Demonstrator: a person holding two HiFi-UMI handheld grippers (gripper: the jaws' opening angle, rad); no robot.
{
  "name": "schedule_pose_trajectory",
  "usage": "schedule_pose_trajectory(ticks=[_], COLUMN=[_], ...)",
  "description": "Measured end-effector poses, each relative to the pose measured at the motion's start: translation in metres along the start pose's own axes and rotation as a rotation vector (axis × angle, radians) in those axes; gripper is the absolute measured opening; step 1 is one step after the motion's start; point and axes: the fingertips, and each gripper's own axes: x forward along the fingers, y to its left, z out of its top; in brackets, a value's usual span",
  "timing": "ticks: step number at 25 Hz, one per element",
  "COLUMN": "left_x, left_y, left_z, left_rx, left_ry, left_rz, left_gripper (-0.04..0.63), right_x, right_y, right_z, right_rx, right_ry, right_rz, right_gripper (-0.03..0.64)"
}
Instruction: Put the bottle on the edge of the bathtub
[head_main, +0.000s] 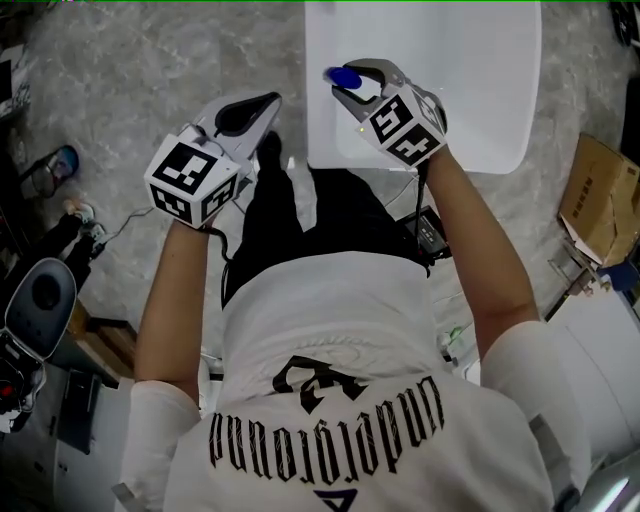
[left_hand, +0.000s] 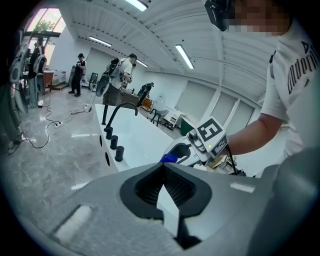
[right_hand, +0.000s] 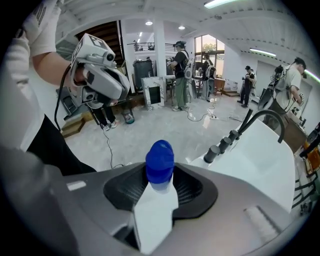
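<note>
A white bottle with a blue cap (right_hand: 159, 161) stands between the jaws of my right gripper (right_hand: 160, 177), which is shut on its neck and body. From the head view the right gripper (head_main: 350, 88) holds the bottle (head_main: 343, 77) over the near left part of the white bathtub (head_main: 480, 90). In the left gripper view the blue cap (left_hand: 169, 158) shows ahead, above the bathtub's rim (left_hand: 135, 142). My left gripper (head_main: 258, 108) hangs over the marble floor to the left of the bathtub, shut with nothing in it.
A black arched faucet (right_hand: 262, 119) and a row of black knobs (left_hand: 114, 142) stand on the bathtub's edge. A cardboard box (head_main: 598, 195) lies on the right. Cables (left_hand: 47, 125) run across the floor. Several people (right_hand: 179, 75) stand farther off.
</note>
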Motion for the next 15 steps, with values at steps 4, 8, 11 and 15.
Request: schedule_pose_trajectory(ticks=[4, 8, 11, 15], left_x=[0.020, 0.029, 0.027, 0.024], left_y=[0.000, 0.009, 0.017, 0.022], left_z=[-0.002, -0.006, -0.012, -0.011], left_rx=[0.002, 0.000, -0.014, -0.043], left_ry=[0.010, 0.025, 0.035, 0.024], left_rz=[-0.009, -0.019, -0.020, -0.033], left_gripper=[0.008, 0.008, 0.008, 0.008], right_x=[0.016, 0.034, 0.049, 0.062], right_y=[-0.006, -0.010, -0.006, -0.010], right_z=[-0.017, -0.021, -0.021, -0.021], right_rx=[-0.013, -0.016, -0.014, -0.013], right_ry=[0.029, 0.046, 0.062, 0.076], right_rz=[0.008, 0.003, 0.003, -0.003], right_gripper=[0.149, 0.149, 0.149, 0.147])
